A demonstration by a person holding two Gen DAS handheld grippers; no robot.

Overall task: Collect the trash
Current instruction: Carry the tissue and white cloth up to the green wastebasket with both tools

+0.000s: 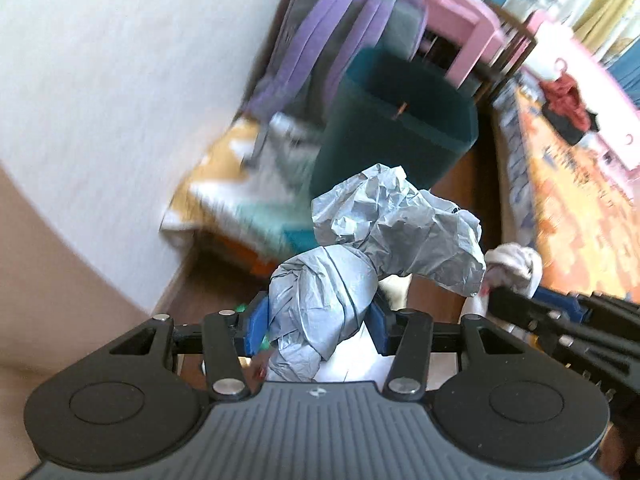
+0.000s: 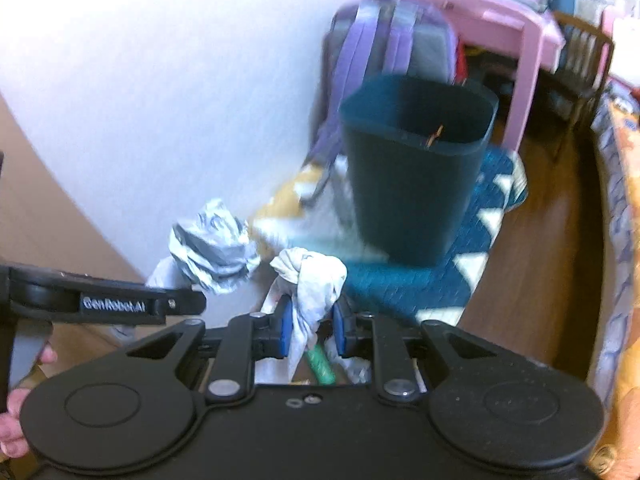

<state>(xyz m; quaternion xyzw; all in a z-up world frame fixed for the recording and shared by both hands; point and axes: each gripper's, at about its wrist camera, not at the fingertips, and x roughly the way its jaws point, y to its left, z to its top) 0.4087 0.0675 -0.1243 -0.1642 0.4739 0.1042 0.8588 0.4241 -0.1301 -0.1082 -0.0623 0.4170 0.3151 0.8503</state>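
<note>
Teal bin point(image 2: 416, 168) is sitting ahead and below both grippers: left gripper point(image 1: 318, 320) fingers clamping grey crumpled paper point(image 1: 384, 232), right gripper point(image 2: 310, 326) fingers clamping white wad point(image 2: 312, 280).

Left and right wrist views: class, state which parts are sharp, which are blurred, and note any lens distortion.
Left wrist view: the grey crumpled paper is sharp, the dark bin smeared. Right wrist view: the white wad is fairly sharp, the backpack blurred. Both bend straight edges, fisheye-style.

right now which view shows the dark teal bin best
The right wrist view: the dark teal bin shows whole, from open rim to base on the blue rug. In the left wrist view the bin is blurrier, its foot hidden behind the crumpled grey paper.
</note>
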